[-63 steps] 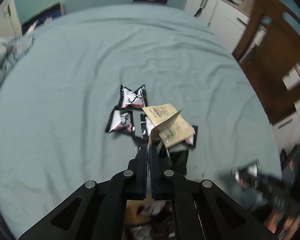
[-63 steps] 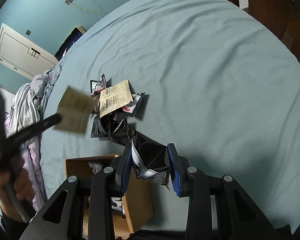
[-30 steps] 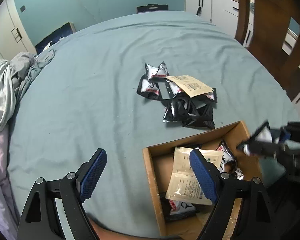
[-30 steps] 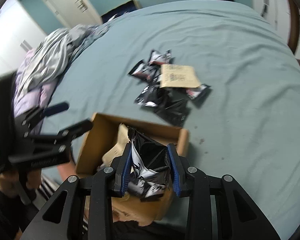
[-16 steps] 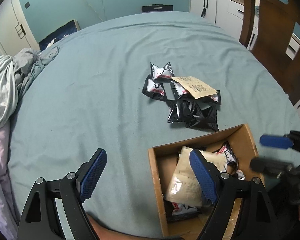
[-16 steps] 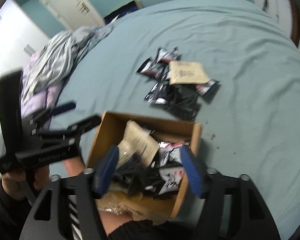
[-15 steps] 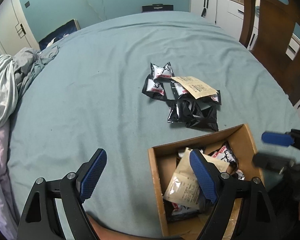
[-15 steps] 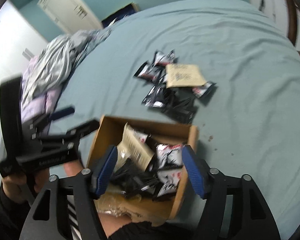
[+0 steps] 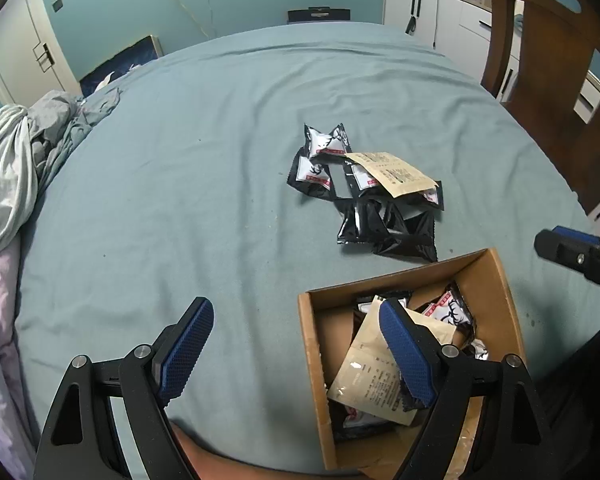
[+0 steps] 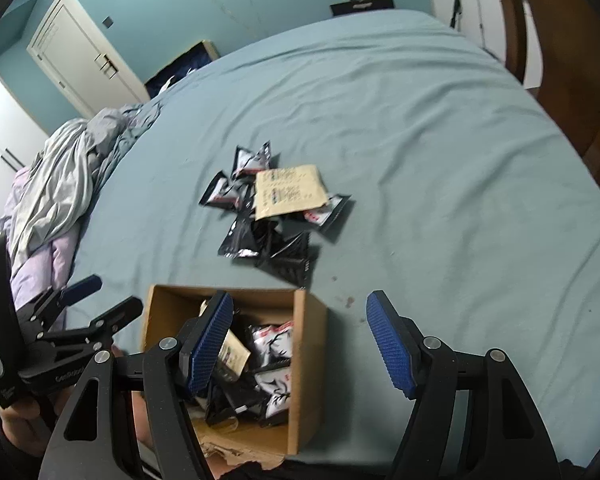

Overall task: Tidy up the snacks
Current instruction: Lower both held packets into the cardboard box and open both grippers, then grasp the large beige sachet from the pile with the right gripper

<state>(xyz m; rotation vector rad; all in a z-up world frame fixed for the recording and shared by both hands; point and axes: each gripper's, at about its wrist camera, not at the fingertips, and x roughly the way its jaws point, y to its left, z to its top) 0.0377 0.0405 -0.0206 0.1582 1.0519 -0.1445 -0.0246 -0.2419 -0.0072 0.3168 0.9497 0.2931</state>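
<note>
- The left gripper [image 9: 296, 346] hangs above the near edge of the bed [image 9: 204, 168], its blue pads spread wide with nothing between them.
- The right gripper [image 10: 300, 336] is likewise spread wide and empty, its left pad over the box [image 10: 304, 360] and its right pad over bare sheet.
- The box, open-topped cardboard, sits at the near edge of the bed, in front of the person's lap.
- Inside it lie several black-and-white packets [image 10: 274, 346] and a tan packet [image 9: 374, 376] leaning on top of them.
- More snacks lie in a pile [image 9: 364, 196] on the sheet just beyond the box, apart from it.
- The pile is made of black packets, some face up with white-and-red labels and some face down, overlapping one another.
- A second tan packet [image 10: 290, 190] rests on top of the far side of the pile, printed side up.
- In the left view the right gripper's tip [image 9: 572, 252] shows at the right edge, beside the box's far corner.
- In the right view the left gripper [image 10: 72, 320] shows at the left, just beside the box, held in a hand [image 10: 16, 412].
- Crumpled bedding [image 10: 60, 184] lies bunched on the left side of the bed.
- A wooden chair [image 9: 548, 76] stands off the right side of the bed.
</note>
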